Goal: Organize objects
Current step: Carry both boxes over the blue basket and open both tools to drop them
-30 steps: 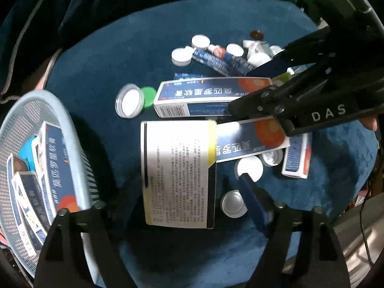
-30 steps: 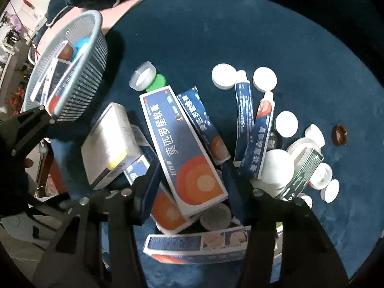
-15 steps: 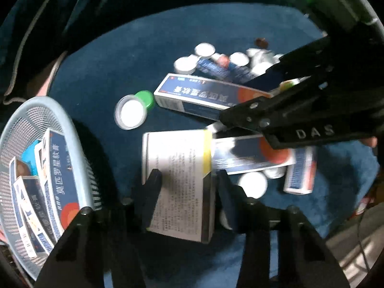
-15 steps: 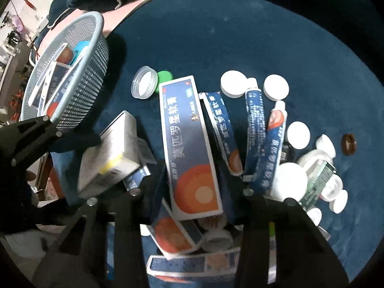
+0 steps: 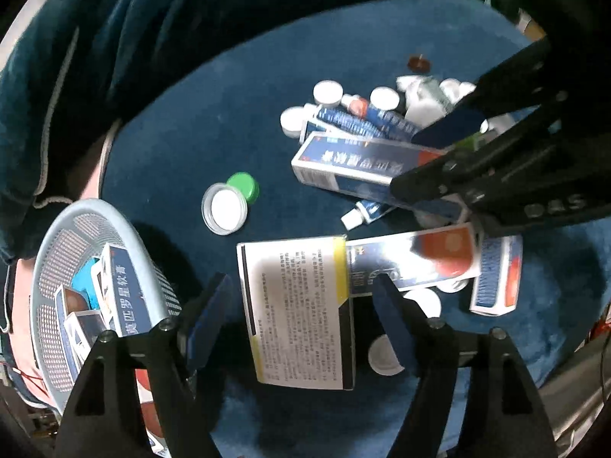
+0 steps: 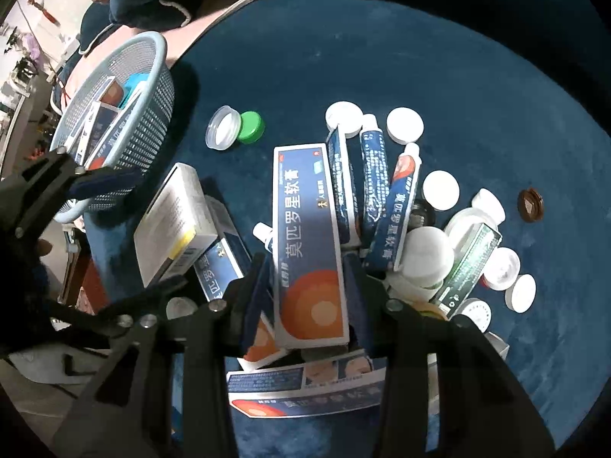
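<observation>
- We hold our right gripper (image 6: 307,297) closed on the near, orange-printed end of a long dark-blue cardboard ointment box (image 6: 307,236); its blue fingers (image 6: 256,297) press both long sides.
- That box sits on top of the clutter on the round dark-blue velvet cushion (image 6: 458,76), with blue squeeze tubes (image 6: 372,187) just beside its right edge.
- Our left gripper (image 5: 301,313) is spread wide, its blue fingers (image 5: 393,324) on either side of a flat white carton with printed text and a yellow stripe (image 5: 296,313), clear of both its edges.
- In the right wrist view this white carton (image 6: 173,221) lies just left of the held ointment box.
- A pale-blue perforated plastic basket (image 6: 152,114) stands far left of the ointment box, at the cushion's edge, holding more dark-blue boxes.
- A clear round lid (image 6: 223,133) and a green cap (image 6: 250,126) touch each other between basket and ointment box.
</observation>
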`<control>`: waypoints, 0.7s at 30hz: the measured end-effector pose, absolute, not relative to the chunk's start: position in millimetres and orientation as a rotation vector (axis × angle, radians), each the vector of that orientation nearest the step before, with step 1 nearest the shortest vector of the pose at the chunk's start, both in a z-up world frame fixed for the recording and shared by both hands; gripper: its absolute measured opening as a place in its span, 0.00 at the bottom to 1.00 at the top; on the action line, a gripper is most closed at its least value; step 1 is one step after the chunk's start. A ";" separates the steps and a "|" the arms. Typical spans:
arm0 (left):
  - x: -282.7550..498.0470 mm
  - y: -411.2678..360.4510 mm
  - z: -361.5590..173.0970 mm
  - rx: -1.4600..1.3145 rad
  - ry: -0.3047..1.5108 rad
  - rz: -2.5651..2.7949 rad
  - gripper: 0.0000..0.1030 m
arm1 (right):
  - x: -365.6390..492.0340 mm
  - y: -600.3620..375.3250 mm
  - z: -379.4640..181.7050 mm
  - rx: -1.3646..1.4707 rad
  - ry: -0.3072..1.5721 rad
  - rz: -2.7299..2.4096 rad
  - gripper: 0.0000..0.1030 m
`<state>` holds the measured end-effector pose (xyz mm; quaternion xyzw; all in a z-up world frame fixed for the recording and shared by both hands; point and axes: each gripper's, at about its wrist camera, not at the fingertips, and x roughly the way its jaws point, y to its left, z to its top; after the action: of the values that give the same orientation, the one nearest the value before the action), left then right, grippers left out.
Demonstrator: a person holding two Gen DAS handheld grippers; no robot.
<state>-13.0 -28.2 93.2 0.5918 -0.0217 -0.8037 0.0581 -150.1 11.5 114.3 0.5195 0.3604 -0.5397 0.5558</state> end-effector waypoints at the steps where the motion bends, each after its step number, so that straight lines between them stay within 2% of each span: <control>1: -15.8 -29.2 88.2 1.818 -0.065 -2.413 0.75 | -150.9 10.3 113.8 1.226 0.846 -1.276 0.40; 6: -19.2 -37.6 74.5 1.891 0.028 -2.354 0.80 | -150.8 6.2 110.3 1.235 0.830 -1.283 0.40; 9: -17.6 -47.2 70.9 1.948 0.287 -2.374 0.80 | -150.7 5.9 107.3 1.242 0.833 -1.293 0.40; 11: -15.1 -42.3 66.3 2.000 0.346 -2.397 0.80 | -149.7 5.9 106.7 1.244 0.832 -1.292 0.40; 21: -1.0 -38.1 82.4 1.924 0.069 -2.411 0.81 | -147.3 5.2 107.7 1.235 0.840 -1.299 0.40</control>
<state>-1.0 -38.1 82.4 0.6233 0.0224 -0.7811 0.0281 -147.3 5.2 107.7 0.5216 0.3546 -0.5486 0.5488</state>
